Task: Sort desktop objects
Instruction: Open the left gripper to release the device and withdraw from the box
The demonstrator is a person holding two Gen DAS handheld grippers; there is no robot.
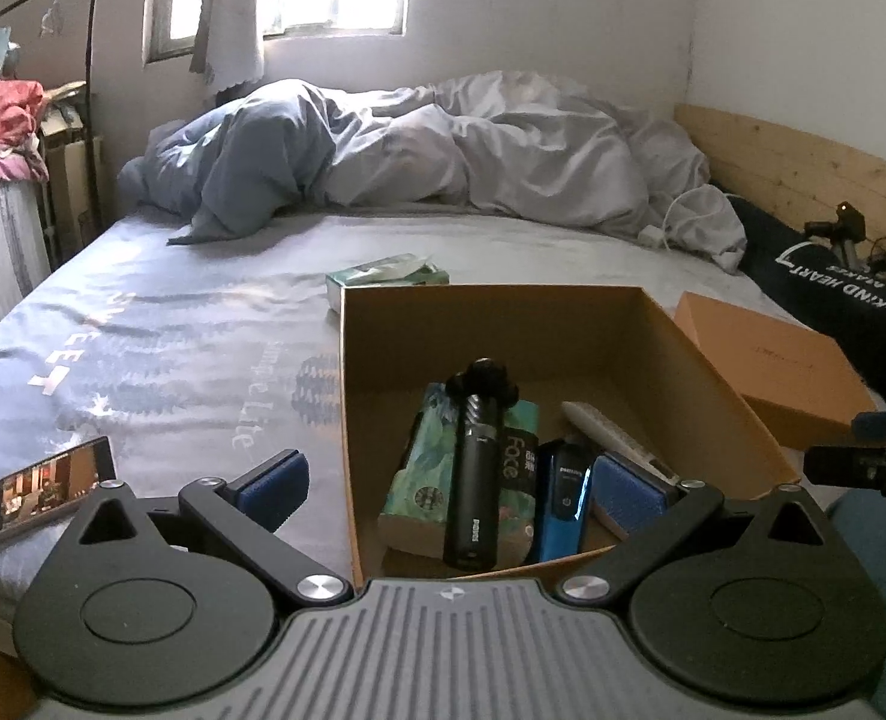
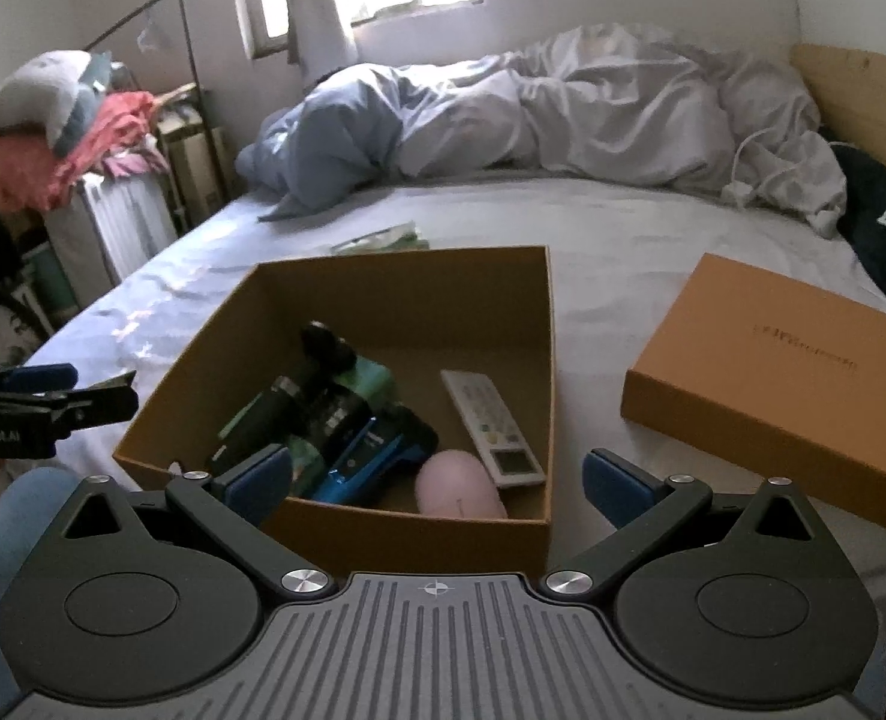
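The open brown box (image 2: 383, 312) in the middle of the frame already holds a black shaver (image 1: 472, 480), a blue trimmer (image 2: 371, 456), a white remote (image 2: 490, 426), a pink mouse (image 2: 457, 486) and a tissue pack (image 1: 425, 480). A phone (image 1: 53, 486) at lower left, a green pack (image 1: 383, 276) behind the box and the lid (image 2: 772, 384) at right lie outside, so sorting looks mostly done. The shaver's long axis runs away from the camera, head toward the far wall. The left gripper (image 1: 454, 486) and right gripper (image 2: 437, 480) are both spread wide, holding nothing.
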